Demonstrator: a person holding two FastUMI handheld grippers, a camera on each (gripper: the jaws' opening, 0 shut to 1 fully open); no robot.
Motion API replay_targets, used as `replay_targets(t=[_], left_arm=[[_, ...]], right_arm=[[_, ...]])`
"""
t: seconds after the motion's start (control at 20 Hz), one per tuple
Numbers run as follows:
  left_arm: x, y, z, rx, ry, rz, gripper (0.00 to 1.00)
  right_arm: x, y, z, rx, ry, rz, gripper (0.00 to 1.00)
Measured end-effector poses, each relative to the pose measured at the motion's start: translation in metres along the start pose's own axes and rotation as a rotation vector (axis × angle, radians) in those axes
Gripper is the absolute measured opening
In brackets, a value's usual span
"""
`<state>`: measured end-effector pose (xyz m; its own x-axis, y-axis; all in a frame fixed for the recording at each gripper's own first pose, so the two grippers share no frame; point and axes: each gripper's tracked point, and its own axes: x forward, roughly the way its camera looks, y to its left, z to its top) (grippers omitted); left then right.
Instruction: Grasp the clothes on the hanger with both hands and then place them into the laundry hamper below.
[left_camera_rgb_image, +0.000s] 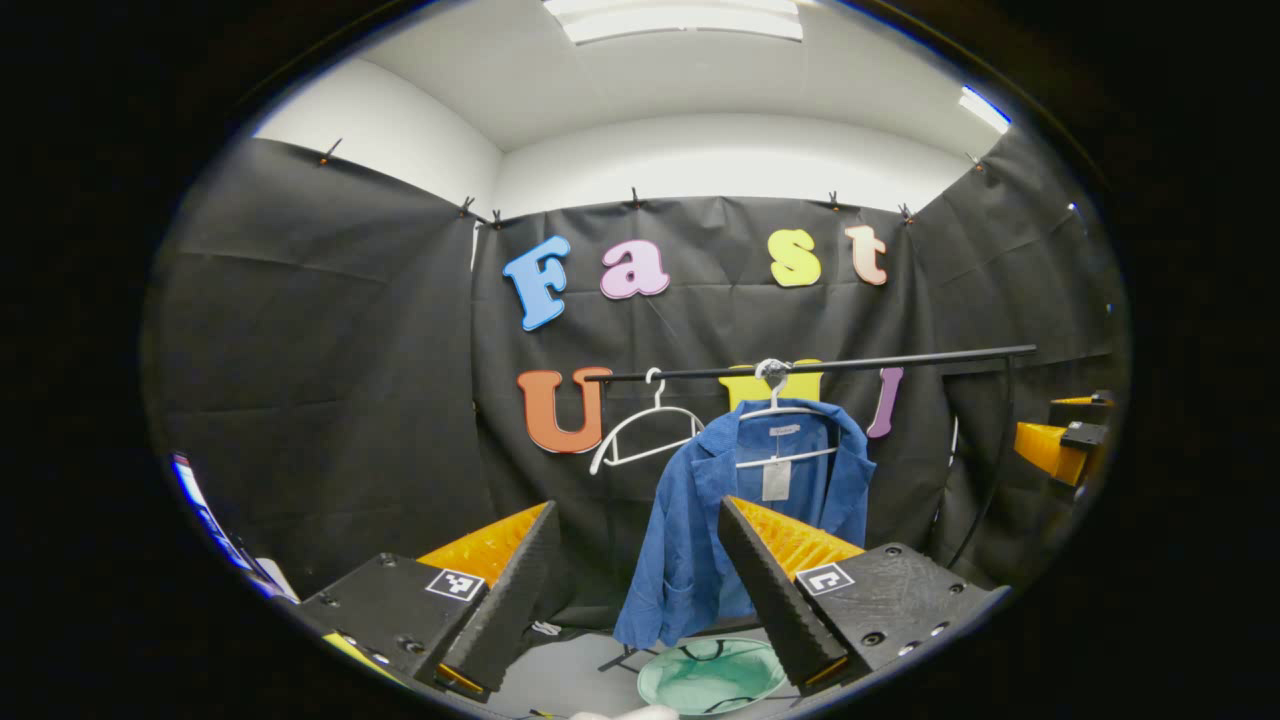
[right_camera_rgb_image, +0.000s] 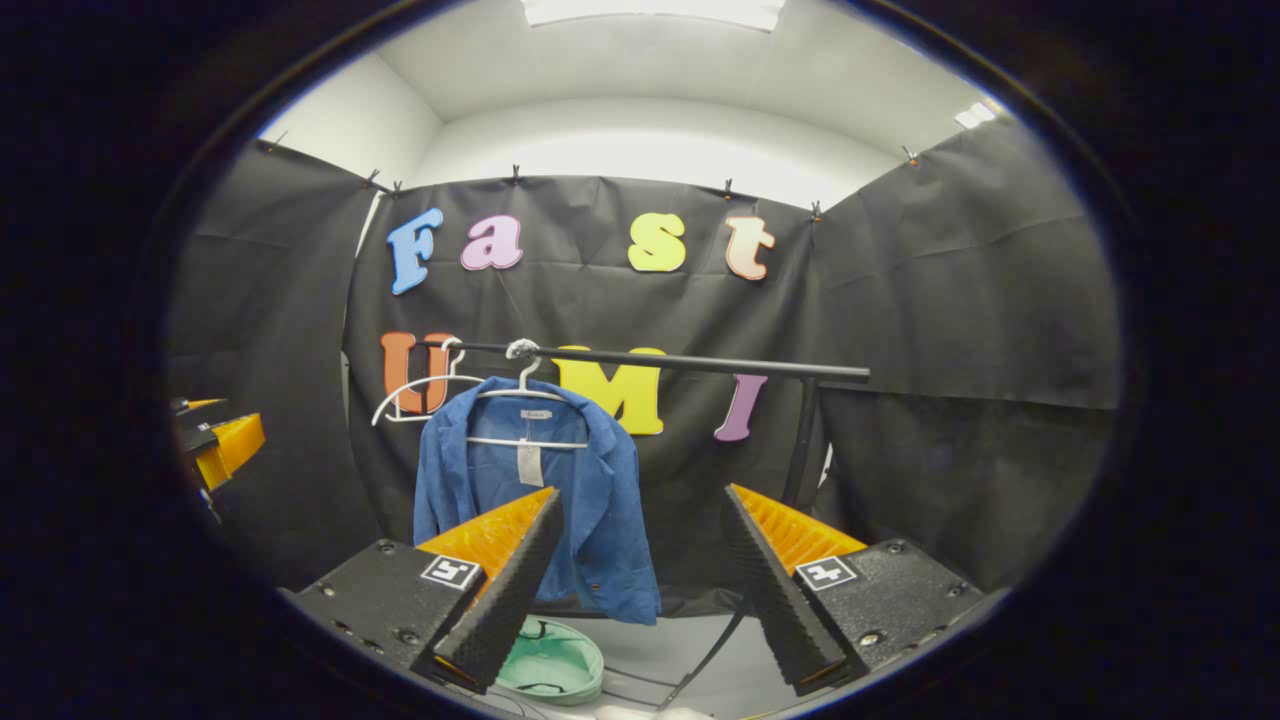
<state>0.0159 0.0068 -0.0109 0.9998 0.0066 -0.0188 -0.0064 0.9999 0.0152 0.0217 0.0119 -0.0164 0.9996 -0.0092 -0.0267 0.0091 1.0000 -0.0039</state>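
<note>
Tools (left_camera_rgb_image: 640, 600) (right_camera_rgb_image: 640, 600) level, jaws apart, facing jacket (right_camera_rgb_image: 530, 480).

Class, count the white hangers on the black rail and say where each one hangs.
2. The empty hanger hangs near the rail's end; the other hanger hangs beside it, carrying the blue shirt. None seems hidden.
</note>
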Motion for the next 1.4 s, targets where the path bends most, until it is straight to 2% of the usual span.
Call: replay_targets(t=[0.3, 0.65, 1.0, 1.15, 1.4], left_arm=[[0.017, -0.018, -0.009, 0.013, 0.008, -0.007, 0.98], [0.058, -0.053, -0.046, -0.005, 0.034, -0.047, 0.98], [0.121, -0.078, -0.098, 0.025, 0.033, -0.024, 0.97], [0.152, -0.09, -0.116, 0.033, 0.024, -0.016, 0.98], [0.202, -0.106, -0.135, 0.073, 0.025, -0.019, 0.98]], right_arm=[[0.025, 0.001, -0.009, -0.015, 0.007, 0.015, 0.99], [0.084, 0.012, -0.042, -0.058, 0.023, 0.052, 0.99], [0.166, 0.038, -0.097, -0.108, 0.046, 0.138, 0.99], [0.204, 0.064, -0.122, -0.097, 0.083, 0.212, 1.0], [0.283, 0.105, -0.137, -0.096, 0.092, 0.298, 0.95]])
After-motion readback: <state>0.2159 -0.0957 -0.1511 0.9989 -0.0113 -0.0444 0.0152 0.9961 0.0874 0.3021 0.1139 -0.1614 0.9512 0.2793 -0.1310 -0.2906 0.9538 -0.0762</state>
